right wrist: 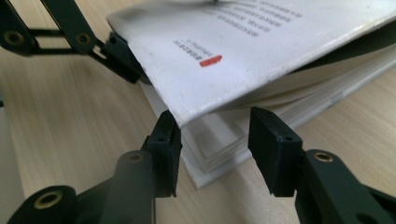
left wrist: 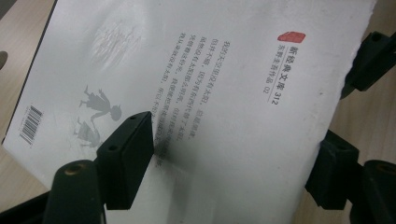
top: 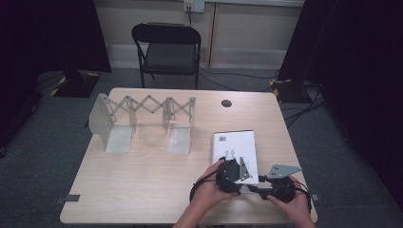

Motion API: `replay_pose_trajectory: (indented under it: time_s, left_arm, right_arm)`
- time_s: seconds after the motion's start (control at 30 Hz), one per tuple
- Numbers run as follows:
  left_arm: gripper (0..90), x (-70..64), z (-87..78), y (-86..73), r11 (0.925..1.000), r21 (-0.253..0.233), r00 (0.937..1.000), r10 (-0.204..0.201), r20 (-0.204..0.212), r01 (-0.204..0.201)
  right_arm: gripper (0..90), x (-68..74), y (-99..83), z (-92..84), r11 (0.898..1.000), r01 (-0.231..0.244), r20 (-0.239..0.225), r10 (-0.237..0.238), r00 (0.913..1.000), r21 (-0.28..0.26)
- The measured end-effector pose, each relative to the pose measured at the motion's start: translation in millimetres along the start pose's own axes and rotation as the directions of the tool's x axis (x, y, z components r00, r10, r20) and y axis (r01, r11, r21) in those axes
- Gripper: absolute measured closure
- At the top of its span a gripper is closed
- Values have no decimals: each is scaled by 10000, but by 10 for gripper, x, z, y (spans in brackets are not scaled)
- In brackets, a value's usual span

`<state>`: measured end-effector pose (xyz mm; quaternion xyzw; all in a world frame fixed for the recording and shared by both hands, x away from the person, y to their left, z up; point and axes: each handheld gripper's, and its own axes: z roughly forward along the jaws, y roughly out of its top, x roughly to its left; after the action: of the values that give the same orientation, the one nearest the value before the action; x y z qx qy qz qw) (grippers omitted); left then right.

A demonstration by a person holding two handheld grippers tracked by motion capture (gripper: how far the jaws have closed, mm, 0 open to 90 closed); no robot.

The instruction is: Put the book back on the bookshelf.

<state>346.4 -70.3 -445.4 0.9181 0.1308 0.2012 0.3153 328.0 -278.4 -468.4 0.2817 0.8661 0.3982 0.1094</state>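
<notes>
The book (top: pixel 235 147) has its near edge covered by the left gripper (top: pixel 236 172) in the high view — cover print there is too small to read. In the left gripper view the book's (left wrist: pixel 210 93) top and bottom run off-frame — whether the pads press it, I can't tell.

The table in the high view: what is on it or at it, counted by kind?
Books: 1, white book
Expanding racks: 1, folding rack
Hand-held tools: 2, left tool and right tool, both at the book's near edge
Chairs: 1, black folding chair behind the table
Total: 5
</notes>
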Motion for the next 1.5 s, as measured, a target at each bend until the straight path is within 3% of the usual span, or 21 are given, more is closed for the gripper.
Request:
replay_pose_trajectory:
  time_s: [0.13,0.27,0.6,0.77,0.87,0.97,1.1,1.5]
  left_arm:
    - [266,2,-1,10,9994,-149,9995,-302,72,303]
    - [267,21,-15,15,10000,37,9999,-85,110,84]
    - [259,-3,7,19,9999,113,10000,-11,50,11]
    - [226,3,-1,18,9998,15,9995,-219,212,219]
    - [193,7,2,7,10000,-9,9998,79,179,-79]
    - [130,-39,32,24,9994,149,9995,300,5,-300]
    - [79,-18,76,56,9993,273,9997,252,-59,-251]
    - [56,19,214,83,9990,427,9957,127,-922,-88]
  right_arm:
    - [548,-25,-25,16,9998,-79,92,78,9999,187]
    - [555,-62,-28,21,9996,-251,132,249,9996,154]
    - [625,-74,16,7,9987,-447,95,449,9989,-226]
    - [630,-62,28,-1,9987,-369,193,376,9991,-355]
    - [633,-57,42,-13,9977,-447,157,456,9988,-508]
    - [635,-50,62,-21,9973,-463,177,474,9987,-568]
    - [635,-50,71,-24,9970,-492,156,502,9986,-592]
    - [636,-38,93,-34,9961,-527,212,543,9983,-702]
